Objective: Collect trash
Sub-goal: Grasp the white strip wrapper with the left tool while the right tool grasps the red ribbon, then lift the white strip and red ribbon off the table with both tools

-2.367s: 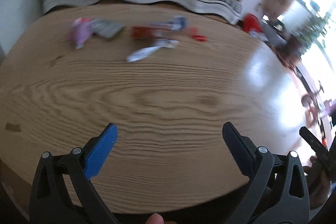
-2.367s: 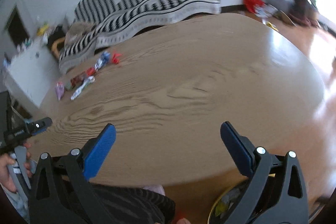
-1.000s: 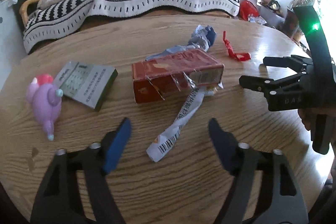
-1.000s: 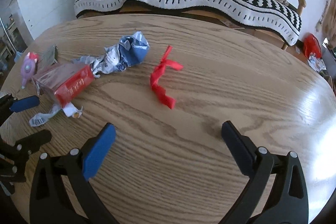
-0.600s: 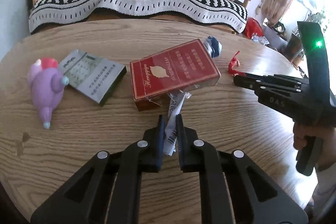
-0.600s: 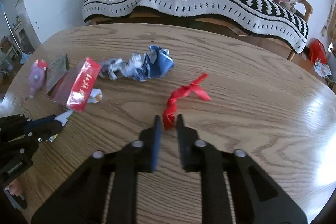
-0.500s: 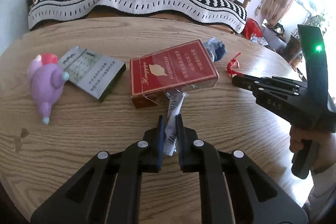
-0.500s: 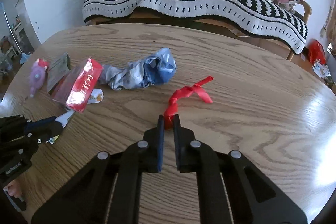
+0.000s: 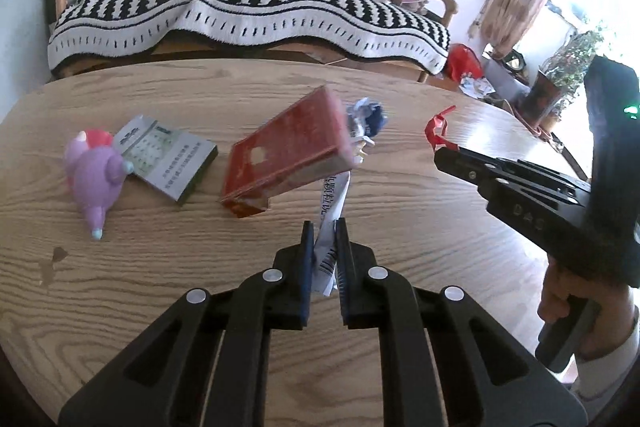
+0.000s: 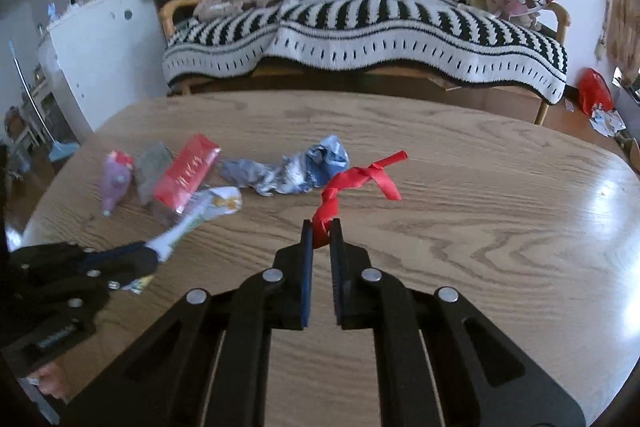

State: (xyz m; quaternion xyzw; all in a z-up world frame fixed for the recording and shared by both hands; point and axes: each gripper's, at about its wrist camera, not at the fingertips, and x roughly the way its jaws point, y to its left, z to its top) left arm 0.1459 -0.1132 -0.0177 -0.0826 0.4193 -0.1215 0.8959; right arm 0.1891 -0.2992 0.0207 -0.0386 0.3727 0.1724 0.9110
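- Worktop (image 9: 160,307) wood is seen all around the things, with a round edge at the far side by the striped sofa (image 9: 248,11).
- Bare wood is seen in front of both hand-held grippers, and a wide bare part is seen on the right side in the right wrist view.
- Trash is kept in a row near the far left part of the worktop, well apart from the near edge.
- The left hand-held gripper (image 9: 322,239) is pressed together on a white wrapper (image 9: 332,215), which is pinched at its lower end.
- The white wrapper is stretched up and away toward a red box (image 9: 288,155), and its far end is hidden by the box.
- The red box is tilted, with one end up off the wood.
- A gray box (image 9: 168,159) and a purple toy (image 9: 94,175) are seen left of the red box, and they are touching each other.
- A crumpled blue wrapper (image 10: 296,167) is laid just past the red box.
- The right hand-held gripper (image 10: 320,231) is pressed together on a red ribbon (image 10: 360,179), which is pinched at its near end.
- The red ribbon is lifted up, just beside the blue wrapper.
- Both hand-held grippers are pointed forward and a bit down, side by side, and the right one is held by a hand (image 9: 560,291) at its handle.
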